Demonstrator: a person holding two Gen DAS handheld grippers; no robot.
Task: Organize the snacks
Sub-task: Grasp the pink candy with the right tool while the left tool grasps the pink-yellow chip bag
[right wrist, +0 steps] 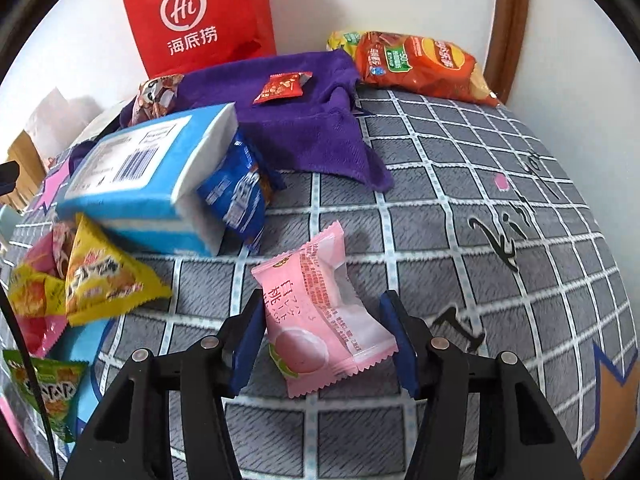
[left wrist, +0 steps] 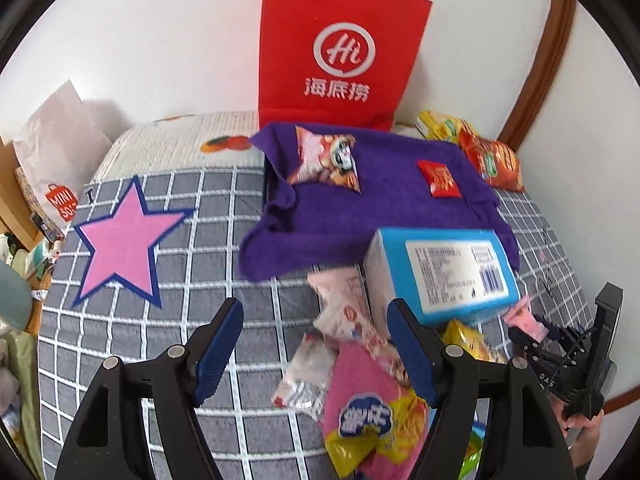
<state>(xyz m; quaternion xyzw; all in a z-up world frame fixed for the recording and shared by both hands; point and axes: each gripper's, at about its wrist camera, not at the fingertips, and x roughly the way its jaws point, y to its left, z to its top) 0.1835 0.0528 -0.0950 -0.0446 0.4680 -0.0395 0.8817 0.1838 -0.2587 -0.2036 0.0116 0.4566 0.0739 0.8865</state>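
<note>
While both claws gape, snacks litter grey checked bedspread (right wrist: pixel 460 184) — white wall (left wrist: pixel 160 40) behind.

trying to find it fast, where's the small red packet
The small red packet lies on the purple cloth near the back, in front of the red bag, left of the orange chips bag.

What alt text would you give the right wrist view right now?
The right gripper straddles a pink peach snack packet lying on the grey checked bedspread, pads not yet pressing it. Behind lie a blue box, a purple cloth and a red paper bag.
</note>
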